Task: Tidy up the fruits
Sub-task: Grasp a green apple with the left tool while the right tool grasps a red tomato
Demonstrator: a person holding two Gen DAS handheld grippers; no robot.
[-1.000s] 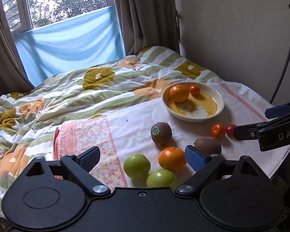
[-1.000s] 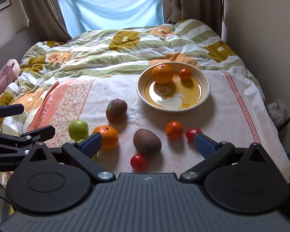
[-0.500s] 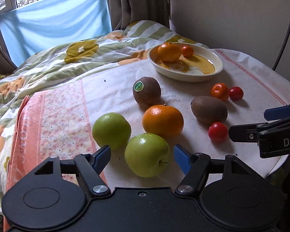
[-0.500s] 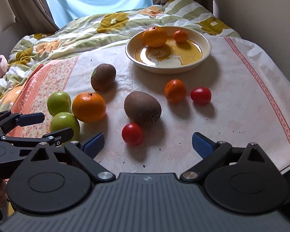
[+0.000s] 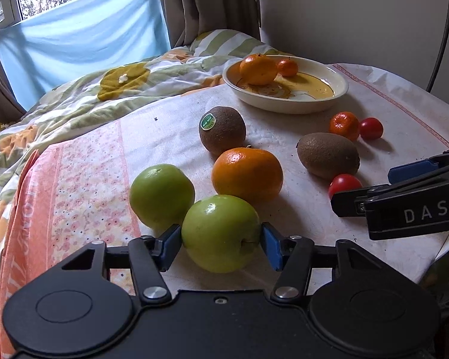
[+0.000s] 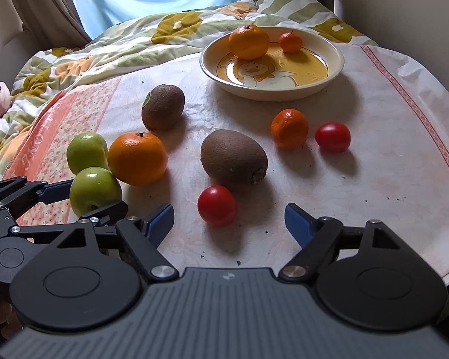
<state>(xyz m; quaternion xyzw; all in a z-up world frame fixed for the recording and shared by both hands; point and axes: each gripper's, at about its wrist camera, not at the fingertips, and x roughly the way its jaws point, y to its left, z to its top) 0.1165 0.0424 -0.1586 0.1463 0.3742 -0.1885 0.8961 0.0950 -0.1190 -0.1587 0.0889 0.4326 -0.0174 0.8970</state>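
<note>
My left claw (image 5: 221, 237) has dropped low and closed in — its blue pads now touch both flanks of the near green apple (image 5: 220, 232), which sits on the counter (image 5: 299, 218) against its twin. My right claw (image 6: 229, 220) hangs spread over a cherry tomato (image 6: 217, 205). Next, I judge: lift the apple toward the bowl (image 5: 338, 94).

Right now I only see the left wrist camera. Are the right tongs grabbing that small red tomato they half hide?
Observer: No. The right tongs are wide open; the small round red tomato sits in the gap, touched by neither pad.
Operator: Good, my left tongs pinch the shiny green apple. What's drawn in the round cream plate?
Observer: A cartoon duck on a yellow background.
</note>
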